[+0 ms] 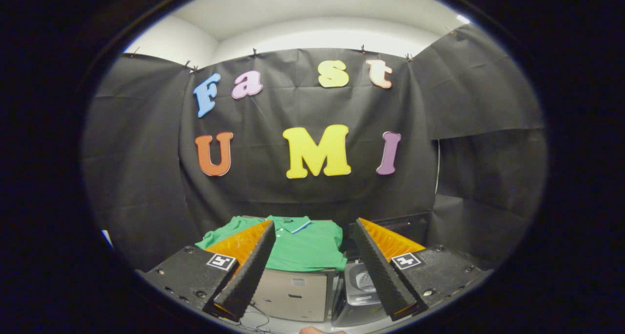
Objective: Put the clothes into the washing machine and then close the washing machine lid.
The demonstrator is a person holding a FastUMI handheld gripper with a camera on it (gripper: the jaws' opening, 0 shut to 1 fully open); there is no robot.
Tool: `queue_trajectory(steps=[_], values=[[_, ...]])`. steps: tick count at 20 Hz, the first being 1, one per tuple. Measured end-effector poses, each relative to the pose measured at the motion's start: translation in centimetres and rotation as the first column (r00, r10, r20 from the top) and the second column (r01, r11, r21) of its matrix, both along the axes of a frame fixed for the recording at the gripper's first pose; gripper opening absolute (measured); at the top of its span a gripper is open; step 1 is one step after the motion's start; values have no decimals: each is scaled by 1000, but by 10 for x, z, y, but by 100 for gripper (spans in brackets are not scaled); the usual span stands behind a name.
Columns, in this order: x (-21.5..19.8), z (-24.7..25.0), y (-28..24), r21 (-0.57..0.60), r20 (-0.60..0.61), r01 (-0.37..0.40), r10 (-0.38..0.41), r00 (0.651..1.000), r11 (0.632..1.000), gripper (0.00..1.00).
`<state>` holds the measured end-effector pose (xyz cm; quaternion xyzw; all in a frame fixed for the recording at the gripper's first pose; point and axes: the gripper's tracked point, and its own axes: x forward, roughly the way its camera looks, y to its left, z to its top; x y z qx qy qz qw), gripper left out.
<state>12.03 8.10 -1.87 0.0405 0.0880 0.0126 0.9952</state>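
A green polo shirt [307,248] lies spread flat on top of a light box-like stand [293,295], beyond my fingers and between them. To its right, lower down, sits a small grey washing machine [359,287]; its raised dark lid [400,226] stands behind it and the tub opening shows. My gripper [312,224] is open, held back from the shirt, with nothing between the fingers. The left finger overlaps the shirt's left sleeve in view, and the right finger crosses in front of the washer.
Black cloth walls close the booth behind and on both sides. A thin cable [259,317] lies on the pale floor in front of the stand. A bit of a person's hand [322,330] shows at the very bottom.
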Motion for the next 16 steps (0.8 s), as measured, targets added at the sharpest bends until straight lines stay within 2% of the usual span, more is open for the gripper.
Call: queue_trajectory(steps=[5,9,13,16], values=[[64,-19,32,21,-117,-114,115,986,993,100],[113,-48,66,41,-252,-204,208,945,978,100],[151,-87,94,67,-435,-265,267,860,962,100],[173,-117,113,106,-566,-305,310,764,946,100]])
